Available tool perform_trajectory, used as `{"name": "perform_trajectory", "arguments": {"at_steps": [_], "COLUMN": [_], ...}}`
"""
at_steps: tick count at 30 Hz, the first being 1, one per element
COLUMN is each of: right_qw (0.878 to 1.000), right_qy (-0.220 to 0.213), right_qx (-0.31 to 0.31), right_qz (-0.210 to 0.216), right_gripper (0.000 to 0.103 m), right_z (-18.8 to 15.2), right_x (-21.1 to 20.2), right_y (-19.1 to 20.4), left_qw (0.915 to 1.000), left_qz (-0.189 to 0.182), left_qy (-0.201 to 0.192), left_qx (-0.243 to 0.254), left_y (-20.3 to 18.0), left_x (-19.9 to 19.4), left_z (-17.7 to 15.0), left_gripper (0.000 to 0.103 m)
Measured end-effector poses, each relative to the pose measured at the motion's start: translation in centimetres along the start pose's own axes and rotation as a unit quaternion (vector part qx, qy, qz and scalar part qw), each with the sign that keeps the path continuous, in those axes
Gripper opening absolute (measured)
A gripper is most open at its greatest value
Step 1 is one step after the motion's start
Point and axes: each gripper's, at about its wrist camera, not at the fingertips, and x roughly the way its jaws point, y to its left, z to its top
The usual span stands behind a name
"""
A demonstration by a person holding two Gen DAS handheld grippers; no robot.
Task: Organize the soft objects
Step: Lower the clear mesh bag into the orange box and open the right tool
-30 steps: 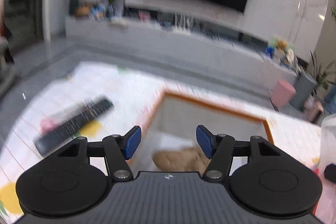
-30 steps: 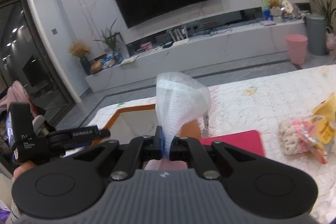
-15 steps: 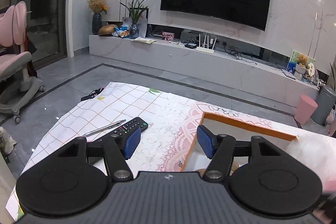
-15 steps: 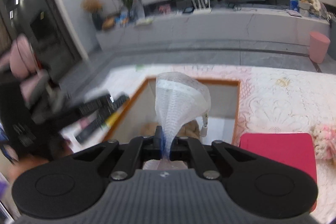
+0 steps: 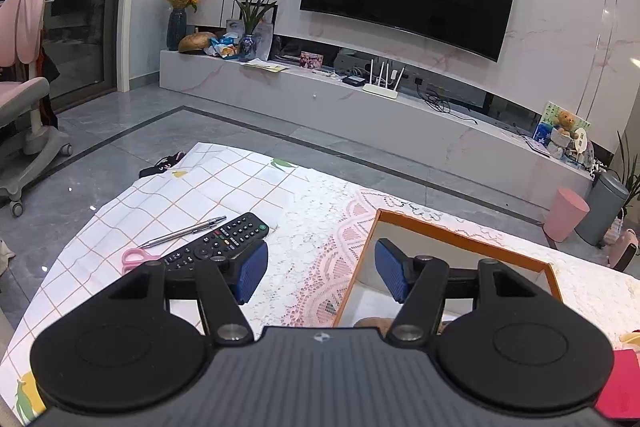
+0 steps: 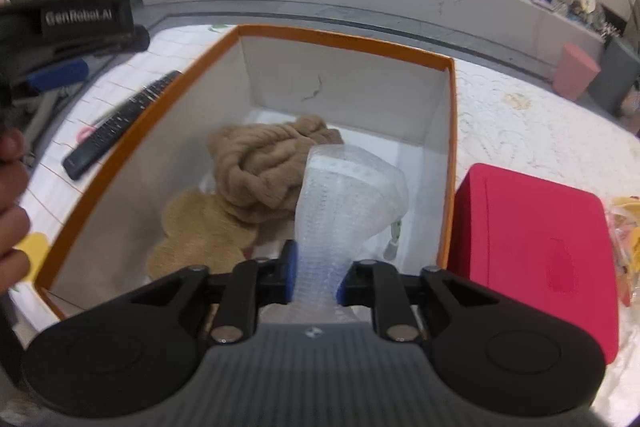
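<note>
An orange-rimmed white box (image 6: 348, 41) stands on the table. Inside lie a tan knotted plush (image 6: 264, 163) and a flat tan furry piece (image 6: 200, 231). My right gripper (image 6: 316, 277) hangs over the box's near side, its jaws a little apart with a wad of clear bubble wrap (image 6: 344, 195) between the pads. My left gripper (image 5: 320, 273) is open and empty, low over the box's left rim (image 5: 460, 231). It also shows in the right wrist view (image 6: 60, 71) at the far left.
A black remote (image 5: 216, 247), a pen (image 5: 184, 231) and pink scissors (image 5: 134, 257) lie left of the box. A red box (image 6: 532, 243) sits right of it, snack bags (image 6: 628, 227) beyond. A pink bin (image 5: 566, 213) stands on the floor.
My right gripper has tipped down over the box, and its jaws have parted slightly around the bubble wrap. My left gripper has pulled back and left from over the box.
</note>
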Motion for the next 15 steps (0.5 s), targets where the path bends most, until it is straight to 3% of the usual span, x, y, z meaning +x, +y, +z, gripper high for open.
{"name": "perform_trajectory", "arguments": {"at_steps": [2, 5, 10, 15], "right_qw": [1.0, 1.0, 0.999, 0.999], "right_qy": [-0.005, 0.003, -0.03, -0.04], "right_qx": [-0.001, 0.005, -0.024, -0.018], "right_qz": [-0.007, 0.029, 0.001, 0.016], "right_gripper": [0.052, 0.053, 0.055, 0.051], "right_z": [-0.2, -0.1, 0.2, 1.0], "right_x": [-0.2, -0.7, -2.2, -2.8], "right_y": [-0.1, -0.5, -0.1, -0.5], "left_qw": [1.0, 1.0, 0.9996, 0.9999], "left_qz": [0.001, 0.004, -0.024, -0.011], "left_qy": [0.0, -0.006, -0.003, -0.003], "left_qx": [0.0, 0.003, -0.013, -0.013], "left_y": [0.0, -0.2, 0.2, 0.1], "left_x": [0.1, 0.0, -0.3, -0.3], "left_z": [0.0, -0.1, 0.2, 0.2], "left_gripper": [0.072, 0.072, 0.073, 0.072]}}
